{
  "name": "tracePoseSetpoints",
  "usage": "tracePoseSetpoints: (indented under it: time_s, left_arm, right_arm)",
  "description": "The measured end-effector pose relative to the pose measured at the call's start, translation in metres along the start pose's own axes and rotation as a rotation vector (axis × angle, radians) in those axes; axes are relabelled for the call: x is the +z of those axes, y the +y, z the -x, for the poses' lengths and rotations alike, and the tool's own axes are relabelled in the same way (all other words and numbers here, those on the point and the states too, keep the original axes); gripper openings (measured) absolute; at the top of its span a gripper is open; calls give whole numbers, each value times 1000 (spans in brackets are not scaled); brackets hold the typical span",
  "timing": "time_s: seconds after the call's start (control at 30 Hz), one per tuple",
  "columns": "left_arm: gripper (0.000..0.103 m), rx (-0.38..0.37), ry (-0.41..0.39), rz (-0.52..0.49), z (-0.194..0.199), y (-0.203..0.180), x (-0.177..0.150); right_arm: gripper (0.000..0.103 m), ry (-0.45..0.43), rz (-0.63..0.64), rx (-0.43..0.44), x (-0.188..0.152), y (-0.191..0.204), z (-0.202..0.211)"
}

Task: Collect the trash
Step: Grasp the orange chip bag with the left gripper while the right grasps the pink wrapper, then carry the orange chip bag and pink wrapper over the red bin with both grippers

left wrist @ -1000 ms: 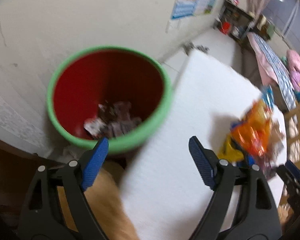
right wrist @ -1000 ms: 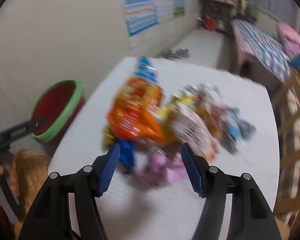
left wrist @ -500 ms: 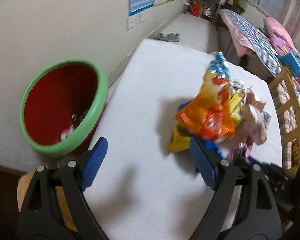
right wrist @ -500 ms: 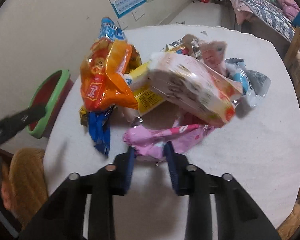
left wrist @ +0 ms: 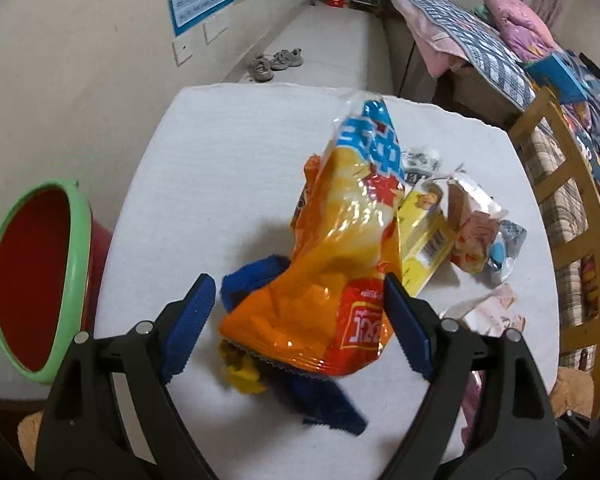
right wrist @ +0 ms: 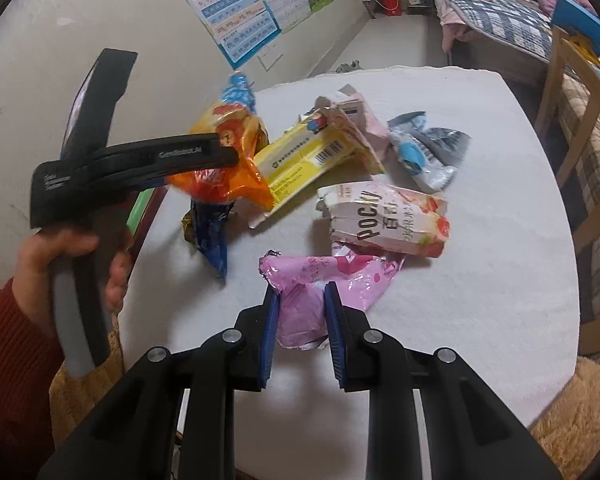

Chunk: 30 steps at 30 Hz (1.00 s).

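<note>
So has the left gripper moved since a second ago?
Yes. The left gripper swung from the red bin over to the orange bag.

two tools (right wrist: 300, 308), one bin (left wrist: 40, 280), two shoes (left wrist: 276, 63)

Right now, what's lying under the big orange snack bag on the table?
Under the orange snack bag a blue wrapper sticks out on both sides, and a crumpled yellow wrapper shows at its lower edge. The bag hides the rest of both, and anything else beneath it.
</note>
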State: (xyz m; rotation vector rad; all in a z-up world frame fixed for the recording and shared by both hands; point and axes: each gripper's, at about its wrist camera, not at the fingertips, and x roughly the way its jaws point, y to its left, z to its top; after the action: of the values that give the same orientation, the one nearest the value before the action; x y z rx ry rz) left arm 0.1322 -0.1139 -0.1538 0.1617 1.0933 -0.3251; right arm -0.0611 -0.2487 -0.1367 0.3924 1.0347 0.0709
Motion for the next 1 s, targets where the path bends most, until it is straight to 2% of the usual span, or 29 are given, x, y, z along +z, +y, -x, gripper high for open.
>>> tracePoseSetpoints:
  time_s: [0.17,0.3,0.4,0.5,0.63,0.83,1.0]
  left_arm:
    - [81,3,-28,32,8,3,10]
    - [81,-6,24,28,-2,3,17]
    - [63,-39,36,56,-4,6,19]
    - [55,-58,39,79,-1,8,19]
    - [46,-63,-14,107,20,15,11]
    - [46,-63,-125,121,69,19,-8]
    - [46,-59,-142,140,94,29,-31]
  right_arm:
    - [23,-20,-16,13,3,-1,7]
    - [23,-22,-19,22,3,1,6]
    - [23,-20,-19,24,2,2,6]
    - [23,-21,-22,24,2,0,6]
    - [23,-30,-18,24,4,1,9]
    - [23,-66,-2,26,13,10,22]
    - [23,-105,23,22,21,24,32]
